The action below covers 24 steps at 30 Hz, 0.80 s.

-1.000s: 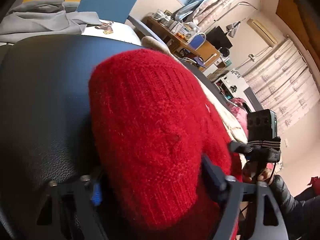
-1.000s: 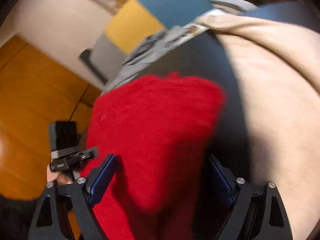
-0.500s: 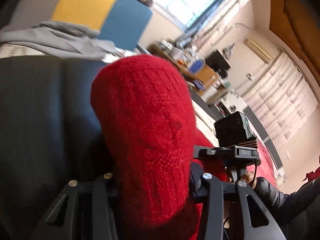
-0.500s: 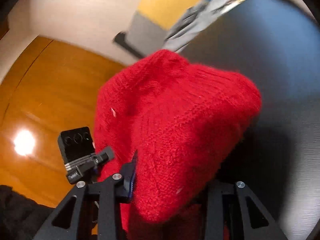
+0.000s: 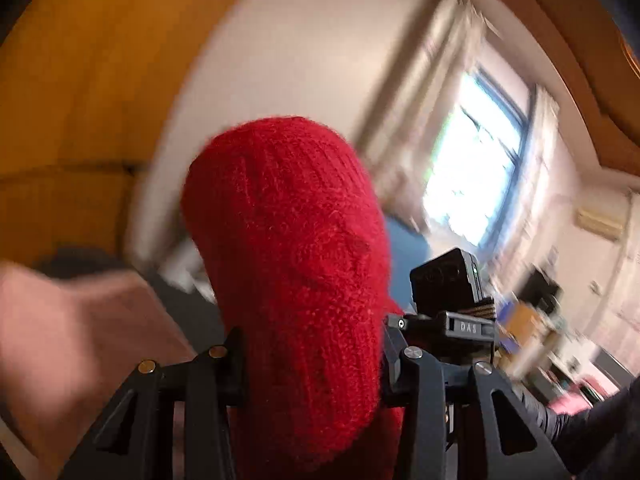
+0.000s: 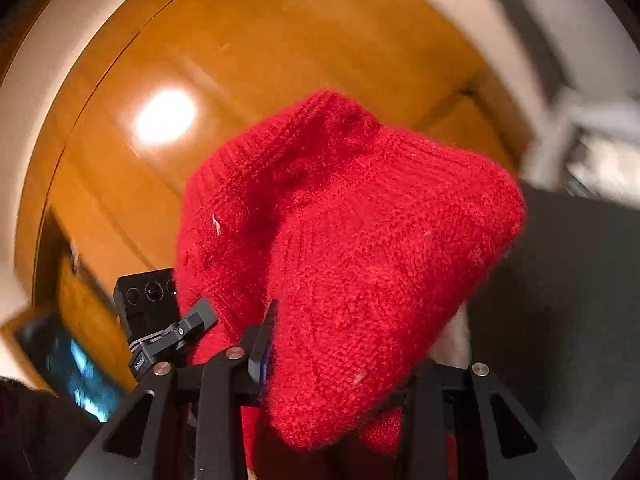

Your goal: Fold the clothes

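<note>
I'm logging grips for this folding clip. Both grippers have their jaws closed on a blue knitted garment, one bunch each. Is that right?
Only the colour is wrong: the knitted garment is red, not blue. The left wrist view shows the left gripper closed on a red bunch, and the right wrist view shows the right gripper closed on another. Both sets of jaws have just been closing on it.

A bright window [image 5: 476, 176] broke the pale wall [image 5: 304, 60], beside glossy orange-brown wooden panelling [image 6: 280, 80].
</note>
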{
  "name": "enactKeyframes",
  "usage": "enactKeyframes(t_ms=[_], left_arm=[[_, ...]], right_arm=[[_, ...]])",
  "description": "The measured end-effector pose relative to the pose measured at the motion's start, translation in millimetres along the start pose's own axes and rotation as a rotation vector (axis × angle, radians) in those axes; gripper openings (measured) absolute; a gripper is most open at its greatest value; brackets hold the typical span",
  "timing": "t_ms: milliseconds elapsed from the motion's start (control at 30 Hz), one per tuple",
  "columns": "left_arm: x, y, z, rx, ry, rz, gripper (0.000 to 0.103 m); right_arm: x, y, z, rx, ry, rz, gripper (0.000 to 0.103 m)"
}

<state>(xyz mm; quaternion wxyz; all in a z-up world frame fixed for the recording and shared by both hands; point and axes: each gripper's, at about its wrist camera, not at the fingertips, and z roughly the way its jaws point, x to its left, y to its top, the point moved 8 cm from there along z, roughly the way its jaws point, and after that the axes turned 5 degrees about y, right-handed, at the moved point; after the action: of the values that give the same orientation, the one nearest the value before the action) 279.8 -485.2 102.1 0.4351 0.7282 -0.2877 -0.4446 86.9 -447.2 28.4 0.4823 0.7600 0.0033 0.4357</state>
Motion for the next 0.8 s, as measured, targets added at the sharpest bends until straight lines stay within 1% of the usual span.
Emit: enactKeyframes(t_ms=[67, 100, 167, 200, 233, 267, 300, 333, 367, 400, 433, 467, 533, 567, 633, 667, 700, 767, 800], left_arm=[[49.1, 21.3, -5.8, -0.017, 0.078, -0.078, 0.044], [74.7, 25.2, -5.4, -0.007, 0.119, -0.121, 0.044], [136.7, 7.6, 7.6, 0.08, 0.202, -0.281, 0.044], [166.6, -9.1, 16.4, 0.138, 0.233, -0.371, 0.044], [192.6, -32.0, 25.3, 0.191, 0.269, -0.437, 0.043], [216.8, -56.7, 33.5, 0.24, 0.31, -0.49, 0.043], [232.4, -72.3, 37.0, 0.241, 0.302, -0.544, 0.043], [237.9, -75.3, 35.9, 0.22, 0.284, -0.565, 0.043], [240.2, -74.1, 33.9, 0.201, 0.275, -0.567, 0.043], [238.0, -71.2, 33.4, 0.197, 0.289, -0.535, 0.044], [233.4, -67.3, 33.7, 0.201, 0.316, -0.485, 0.045], [230.8, -62.4, 36.4, 0.212, 0.342, -0.432, 0.046], [218.2, -55.4, 42.6, 0.225, 0.363, -0.372, 0.049], [214.7, -53.3, 43.3, 0.23, 0.372, -0.356, 0.051], [208.2, -48.2, 37.0, 0.228, 0.394, -0.33, 0.053], [204.7, -45.9, 32.3, 0.223, 0.41, -0.318, 0.056], [202.9, -44.4, 27.0, 0.222, 0.427, -0.312, 0.057], [202.7, -41.8, 15.1, 0.208, 0.464, -0.314, 0.059], [202.3, -36.7, 6.1, 0.183, 0.495, -0.301, 0.059]], right_arm=[[8.7, 33.1, 54.3, 0.055, 0.008, -0.055, 0.037], [7.3, 44.2, 79.8, 0.086, -0.002, -0.068, 0.037], [-11.1, 51.5, 128.5, 0.168, -0.066, -0.067, 0.036], [-28.0, 46.7, 150.3, 0.221, -0.12, -0.059, 0.036], [-47.2, 38.7, 170.6, 0.278, -0.18, -0.043, 0.035], [-72.2, 22.8, 187.7, 0.345, -0.253, -0.01, 0.031], [-93.1, 7.7, 201.0, 0.395, -0.305, 0.019, 0.031], [-104.8, -5.2, 206.6, 0.401, -0.308, 0.039, 0.031], [-116.5, -18.2, 212.2, 0.407, -0.312, 0.058, 0.031], [-124.3, -27.2, 215.6, 0.399, -0.302, 0.075, 0.031], [-124.5, -25.4, 213.8, 0.363, -0.27, 0.088, 0.031], [-127.7, -22.0, 212.4, 0.355, -0.263, 0.098, 0.031], [-124.6, -17.0, 209.3, 0.353, -0.277, 0.08, 0.032], [-123.0, -14.6, 207.7, 0.352, -0.284, 0.071, 0.035], [-111.6, -12.7, 202.3, 0.336, -0.291, 0.061, 0.046], [-110.2, -6.1, 195.3, 0.321, -0.313, 0.051, 0.06], [-107.2, 0.9, 184.2, 0.303, -0.355, 0.02, 0.07], [-98.5, 20.2, 163.5, 0.252, -0.417, -0.091, 0.07], [-81.6, 23.2, 155.5, 0.224, -0.447, -0.174, 0.07]])
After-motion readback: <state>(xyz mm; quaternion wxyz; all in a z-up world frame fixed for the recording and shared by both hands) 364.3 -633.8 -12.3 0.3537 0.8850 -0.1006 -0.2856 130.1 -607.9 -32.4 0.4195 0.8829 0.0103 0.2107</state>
